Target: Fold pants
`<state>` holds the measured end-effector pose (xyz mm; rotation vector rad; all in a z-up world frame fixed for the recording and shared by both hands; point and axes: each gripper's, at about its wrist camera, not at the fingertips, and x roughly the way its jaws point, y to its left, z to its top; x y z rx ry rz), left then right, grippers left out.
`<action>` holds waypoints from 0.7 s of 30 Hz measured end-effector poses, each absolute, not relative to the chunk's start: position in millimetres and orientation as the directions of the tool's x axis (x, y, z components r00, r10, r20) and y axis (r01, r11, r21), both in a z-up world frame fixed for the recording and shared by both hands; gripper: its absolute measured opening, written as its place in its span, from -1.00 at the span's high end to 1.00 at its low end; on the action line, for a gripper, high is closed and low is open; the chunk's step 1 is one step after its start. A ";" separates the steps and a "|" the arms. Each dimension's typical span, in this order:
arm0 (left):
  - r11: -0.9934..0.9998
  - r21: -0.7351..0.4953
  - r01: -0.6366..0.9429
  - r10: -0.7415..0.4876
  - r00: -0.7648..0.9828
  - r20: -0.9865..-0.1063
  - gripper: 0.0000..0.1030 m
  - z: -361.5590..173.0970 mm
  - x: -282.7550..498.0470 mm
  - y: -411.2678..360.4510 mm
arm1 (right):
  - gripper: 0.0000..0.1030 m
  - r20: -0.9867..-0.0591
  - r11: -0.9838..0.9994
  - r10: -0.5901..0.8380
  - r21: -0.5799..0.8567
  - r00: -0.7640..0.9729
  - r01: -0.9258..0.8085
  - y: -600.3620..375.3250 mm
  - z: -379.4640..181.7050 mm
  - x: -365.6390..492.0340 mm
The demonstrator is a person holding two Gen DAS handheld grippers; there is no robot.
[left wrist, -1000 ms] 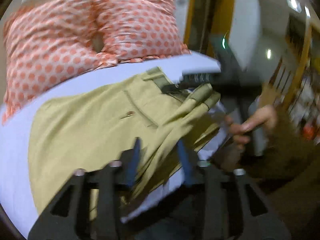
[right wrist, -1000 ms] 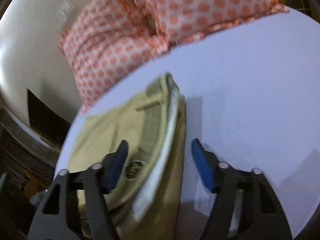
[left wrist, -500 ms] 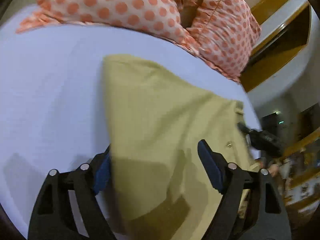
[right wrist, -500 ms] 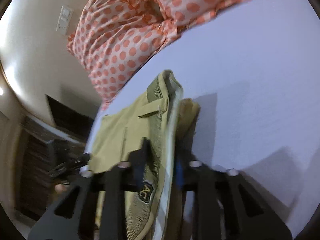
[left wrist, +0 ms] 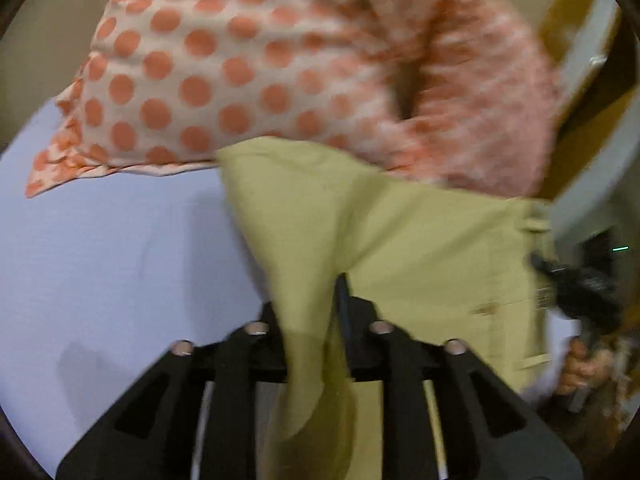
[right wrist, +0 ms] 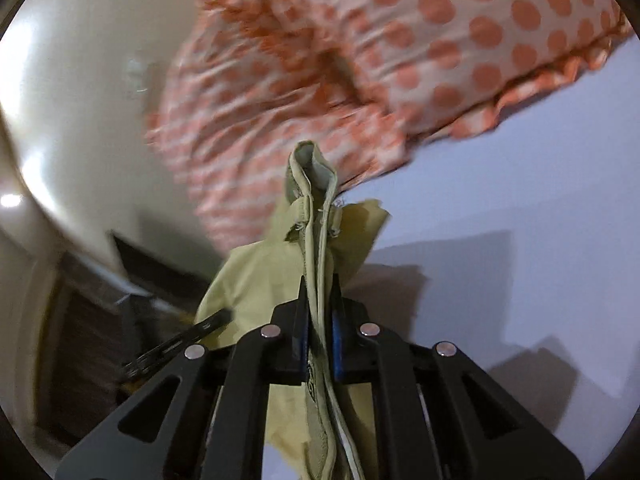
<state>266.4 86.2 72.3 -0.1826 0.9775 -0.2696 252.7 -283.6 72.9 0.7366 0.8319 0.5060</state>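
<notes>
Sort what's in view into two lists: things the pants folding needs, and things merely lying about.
Needed for the fold:
pants
left tongs, shut on the pants
right tongs, shut on the waistband
bed sheet, the surface underneath

Just lying about:
polka-dot pillows

No legible text, label or number on anything in view.

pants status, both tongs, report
Left tongs shut on pants. Right tongs shut on waistband. Pants lifted off bed; pillows close behind.
</notes>
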 end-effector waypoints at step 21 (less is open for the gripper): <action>0.935 -0.276 0.222 -0.354 0.522 -0.776 -0.37 69.0 200.0 45.8 | -0.56 -0.682 0.880 0.445 0.452 0.581 -0.145 -231.3 75.2 211.5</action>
